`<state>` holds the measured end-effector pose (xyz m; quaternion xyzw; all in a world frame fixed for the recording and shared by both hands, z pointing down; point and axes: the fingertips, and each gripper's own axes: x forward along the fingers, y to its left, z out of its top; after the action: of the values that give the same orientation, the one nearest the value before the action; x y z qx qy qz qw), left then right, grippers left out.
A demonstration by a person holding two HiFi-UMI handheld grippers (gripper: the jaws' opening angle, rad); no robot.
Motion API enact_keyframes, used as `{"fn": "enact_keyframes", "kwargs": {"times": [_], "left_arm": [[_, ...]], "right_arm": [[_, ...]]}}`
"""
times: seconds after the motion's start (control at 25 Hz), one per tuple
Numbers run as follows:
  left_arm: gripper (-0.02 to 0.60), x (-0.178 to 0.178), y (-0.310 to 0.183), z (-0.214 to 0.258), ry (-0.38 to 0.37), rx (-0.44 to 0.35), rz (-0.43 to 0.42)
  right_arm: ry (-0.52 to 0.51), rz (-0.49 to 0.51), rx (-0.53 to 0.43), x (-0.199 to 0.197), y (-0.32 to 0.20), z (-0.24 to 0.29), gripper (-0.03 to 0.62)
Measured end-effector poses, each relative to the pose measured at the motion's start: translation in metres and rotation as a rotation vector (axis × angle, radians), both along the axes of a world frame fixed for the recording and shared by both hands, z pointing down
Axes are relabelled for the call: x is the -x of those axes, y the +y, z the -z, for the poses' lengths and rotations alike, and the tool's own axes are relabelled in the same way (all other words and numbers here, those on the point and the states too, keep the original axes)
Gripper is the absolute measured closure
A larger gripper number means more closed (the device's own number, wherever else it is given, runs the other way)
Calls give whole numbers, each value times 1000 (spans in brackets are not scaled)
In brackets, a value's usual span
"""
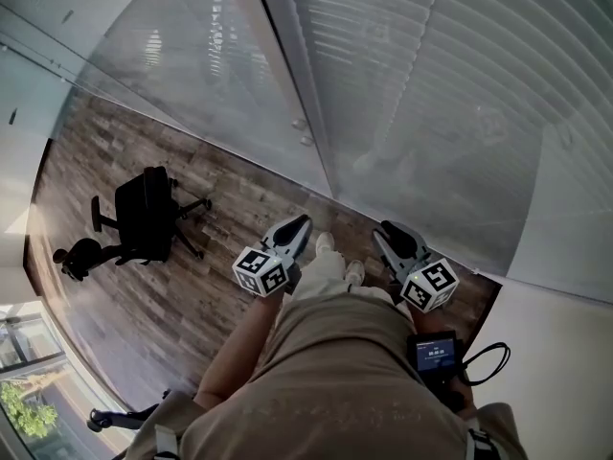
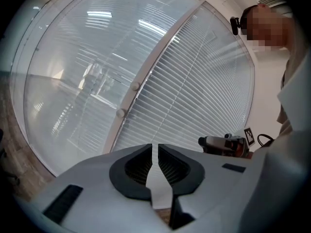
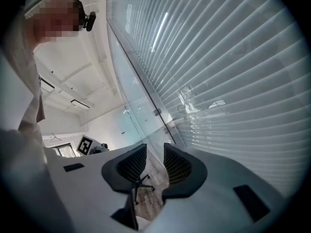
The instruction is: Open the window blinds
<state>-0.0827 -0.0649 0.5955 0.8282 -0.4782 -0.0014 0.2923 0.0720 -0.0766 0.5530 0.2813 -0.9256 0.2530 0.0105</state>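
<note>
L tongs [image 2: 155,145] together, R tongs [image 3: 155,145] apart, by blinds [image 1: 460,94]

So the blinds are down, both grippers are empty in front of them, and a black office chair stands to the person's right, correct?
Not quite: the black office chair stands to the person's left, as the head view shows. The rest holds: the blinds are down, and the left gripper and right gripper are empty in front of them.
</note>
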Motion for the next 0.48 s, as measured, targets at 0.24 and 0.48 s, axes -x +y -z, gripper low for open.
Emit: {"fn": "enact_keyframes", "kwargs": {"times": [0.24, 0.48], "left_arm": [[551, 14, -37, -4, -11, -22, -64], [551, 37, -81, 19, -22, -55, -80]], "right_arm": [[-3, -36, -19, 22, -23, -4, 491], [17, -45, -23, 46, -47, 10, 491]]}}
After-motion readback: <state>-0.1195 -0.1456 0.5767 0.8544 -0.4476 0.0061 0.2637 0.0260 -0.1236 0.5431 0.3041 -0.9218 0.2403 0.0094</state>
